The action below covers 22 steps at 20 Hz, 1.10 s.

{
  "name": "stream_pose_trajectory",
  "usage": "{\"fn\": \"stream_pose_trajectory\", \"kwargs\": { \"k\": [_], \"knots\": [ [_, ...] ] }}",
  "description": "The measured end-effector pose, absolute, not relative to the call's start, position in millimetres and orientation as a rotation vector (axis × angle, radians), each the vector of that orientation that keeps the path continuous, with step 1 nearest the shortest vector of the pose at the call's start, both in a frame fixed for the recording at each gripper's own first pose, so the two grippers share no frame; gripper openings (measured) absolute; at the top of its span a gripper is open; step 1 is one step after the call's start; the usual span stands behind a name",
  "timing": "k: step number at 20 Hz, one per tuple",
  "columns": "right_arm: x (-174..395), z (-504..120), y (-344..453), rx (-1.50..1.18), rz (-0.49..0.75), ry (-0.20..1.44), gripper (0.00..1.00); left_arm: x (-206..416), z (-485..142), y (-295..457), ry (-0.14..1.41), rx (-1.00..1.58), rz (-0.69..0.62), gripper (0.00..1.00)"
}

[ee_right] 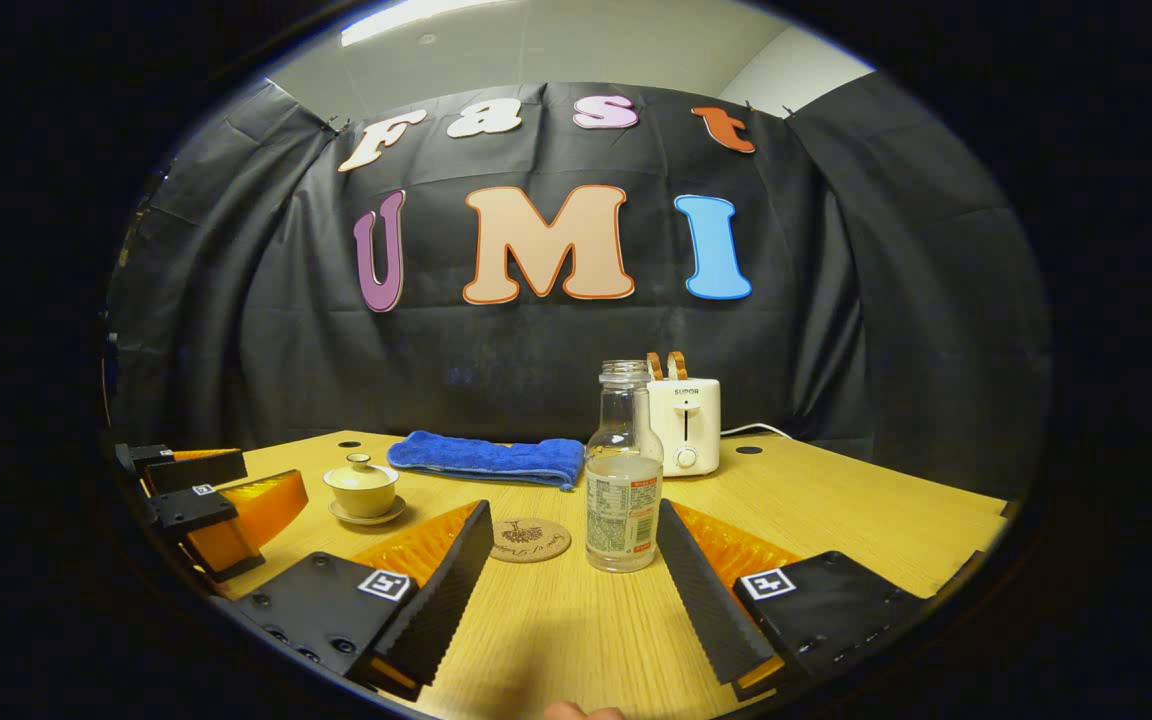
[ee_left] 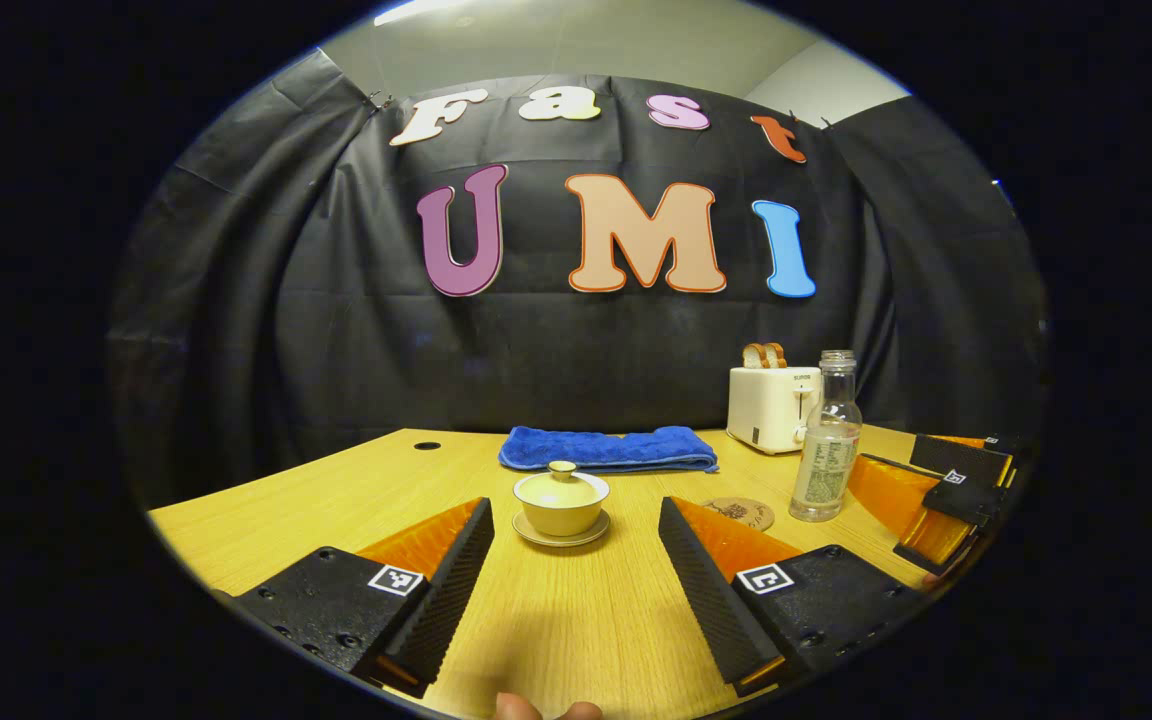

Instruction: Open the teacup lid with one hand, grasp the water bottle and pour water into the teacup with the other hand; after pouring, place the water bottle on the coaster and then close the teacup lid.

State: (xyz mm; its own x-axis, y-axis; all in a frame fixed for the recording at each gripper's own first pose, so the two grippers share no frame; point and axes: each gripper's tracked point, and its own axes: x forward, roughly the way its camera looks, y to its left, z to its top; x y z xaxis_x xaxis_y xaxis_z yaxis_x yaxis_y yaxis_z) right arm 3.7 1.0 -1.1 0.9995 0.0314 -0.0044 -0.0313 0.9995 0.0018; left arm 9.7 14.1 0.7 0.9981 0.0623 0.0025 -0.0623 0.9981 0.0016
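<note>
Sitting on a wooden table [ee_left: 256,510], a lidded teacup [ee_left: 561,502] rests on its saucer straight ahead of the left gripper [ee_left: 576,590], whose fingers are spread apart and empty. The lid's small knob [ee_left: 562,468] looks the best place to pinch; the china is likely smooth and breakable. An uncapped water bottle [ee_right: 624,480], partly full, stands between the parted, empty fingers of the right gripper [ee_right: 576,590], just beside a round coaster [ee_right: 530,539]. Its clear body may be slippery; grip mid-label.
</note>
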Motion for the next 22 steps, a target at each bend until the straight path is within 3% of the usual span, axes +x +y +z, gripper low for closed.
{"fn": "stream_pose_trajectory", "kwargs": {
  "k": [13,22],
  "knots": [
    [27,0,-47,0.0,-0.006,0.003,1.0,139,-5,33,0.025,0.039,0.045,0.96],
    [30,1,-52,-0.001,-0.021,0.003,1.0,161,-13,35,0.083,0.076,0.061,0.95]
  ]
}}
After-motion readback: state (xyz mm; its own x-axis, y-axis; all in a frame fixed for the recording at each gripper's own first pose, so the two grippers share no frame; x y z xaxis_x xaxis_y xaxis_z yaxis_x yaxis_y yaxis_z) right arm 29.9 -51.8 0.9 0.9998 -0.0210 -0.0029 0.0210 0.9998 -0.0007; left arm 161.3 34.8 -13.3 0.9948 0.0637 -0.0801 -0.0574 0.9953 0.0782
